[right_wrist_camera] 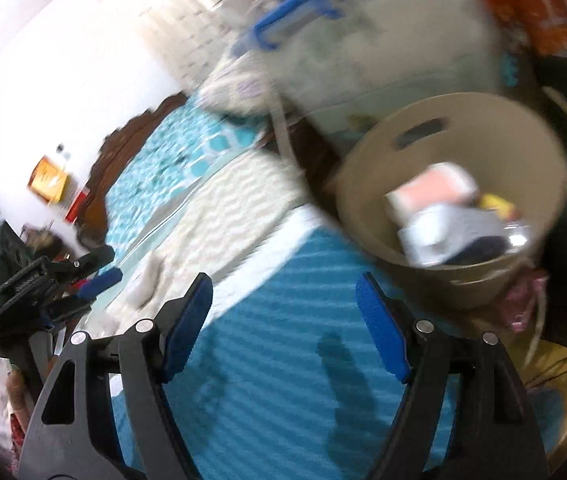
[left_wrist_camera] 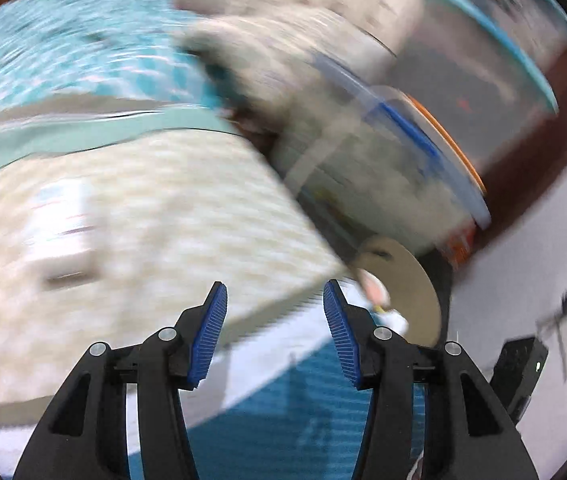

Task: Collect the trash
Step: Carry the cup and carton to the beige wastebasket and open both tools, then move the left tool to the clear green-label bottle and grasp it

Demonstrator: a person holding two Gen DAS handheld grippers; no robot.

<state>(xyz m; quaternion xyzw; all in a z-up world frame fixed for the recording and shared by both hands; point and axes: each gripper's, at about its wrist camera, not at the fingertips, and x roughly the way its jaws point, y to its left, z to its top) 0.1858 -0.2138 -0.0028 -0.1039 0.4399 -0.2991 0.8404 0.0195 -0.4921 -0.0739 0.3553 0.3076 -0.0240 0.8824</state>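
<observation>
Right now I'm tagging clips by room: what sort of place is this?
Probably a bedroom: a bed with a teal patterned cover and cream blanket, and a tan waste bin beside it holding trash.

Blurred bedroom — white wall (right_wrist_camera: 63,80), bed (right_wrist_camera: 171,160) w/ teal patterned cover, dark wood headboard (right_wrist_camera: 123,136).

The left claw (left_wrist_camera: 275,300) has matt black plastic arms, ribbed blue rubber-like pads (left_wrist_camera: 215,320) and small shiny metal pins. The right claw (right_wrist_camera: 283,292) looks the same. The bed cover (right_wrist_camera: 283,340) is blue cloth with a ribbed weave; the cream blanket (left_wrist_camera: 143,220) looks soft and textured. The bin (right_wrist_camera: 363,200) is smooth matt beige plastic. The storage box (right_wrist_camera: 383,40) is cloudy, half-clear plastic with a glossy blue handle.
</observation>
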